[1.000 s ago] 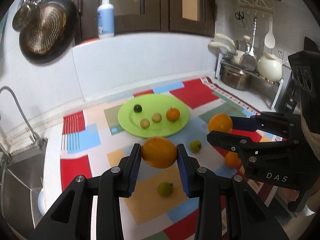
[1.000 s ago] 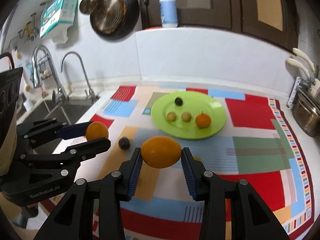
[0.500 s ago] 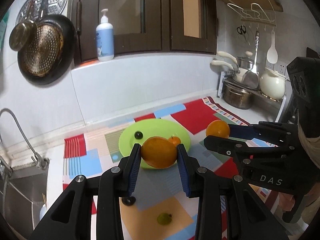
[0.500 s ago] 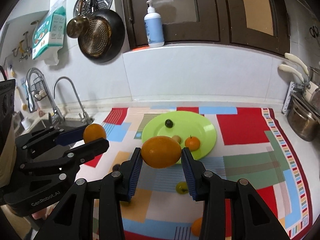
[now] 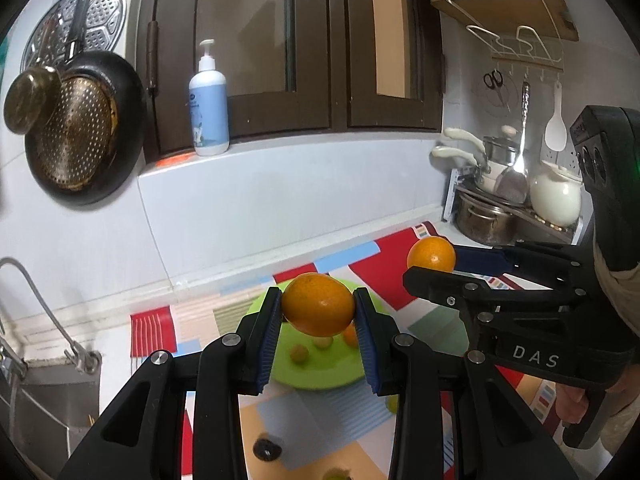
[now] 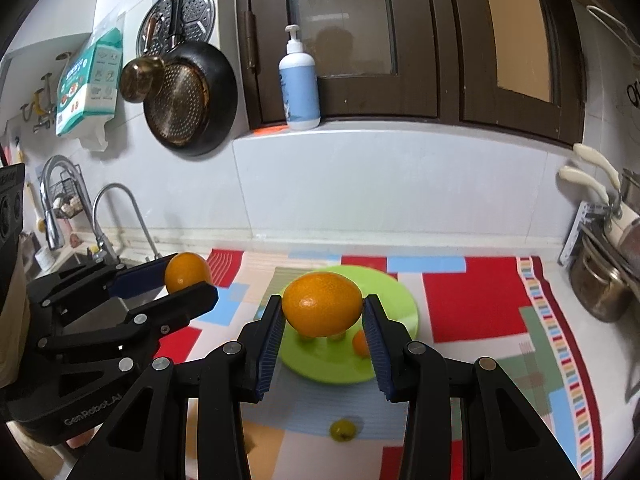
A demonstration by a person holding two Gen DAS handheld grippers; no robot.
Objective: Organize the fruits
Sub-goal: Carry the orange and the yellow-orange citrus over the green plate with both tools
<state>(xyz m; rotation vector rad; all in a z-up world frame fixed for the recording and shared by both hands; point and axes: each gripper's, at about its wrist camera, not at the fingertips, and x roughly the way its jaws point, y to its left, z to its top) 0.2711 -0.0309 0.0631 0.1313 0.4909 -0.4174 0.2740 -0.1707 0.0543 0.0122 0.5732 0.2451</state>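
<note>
Each tool holds 1 orange clear of the tabletop. The left tool (image 5: 318, 312) is closed on its orange (image 5: 318, 304), the blue pads pressing its 2 sides, and the right tool (image 6: 323, 312) grips a second orange (image 6: 322, 304) the same way. Both hang in the air above the near edge of the green plate (image 6: 400, 300), which sits on a patchwork mat (image 6: 472, 308).

On the plate lie 2 small yellowish fruits (image 5: 299, 354) and a small orange one (image 6: 360, 342). On the mat, nearer the cameras, lie a green fruit (image 6: 343, 429) and a dark one (image 5: 267, 449).

The main risk, as I judge it, is a roll: an orange let go from this height could bounce off the shallow plate or knock the small fruits off it. The 2 tools are also near each other, so lowering together might bump them.

The held oranges hide the middle of the plate, so more fruit may lie there. The dark fruit is blurred and I cannot tell what it is.
</note>
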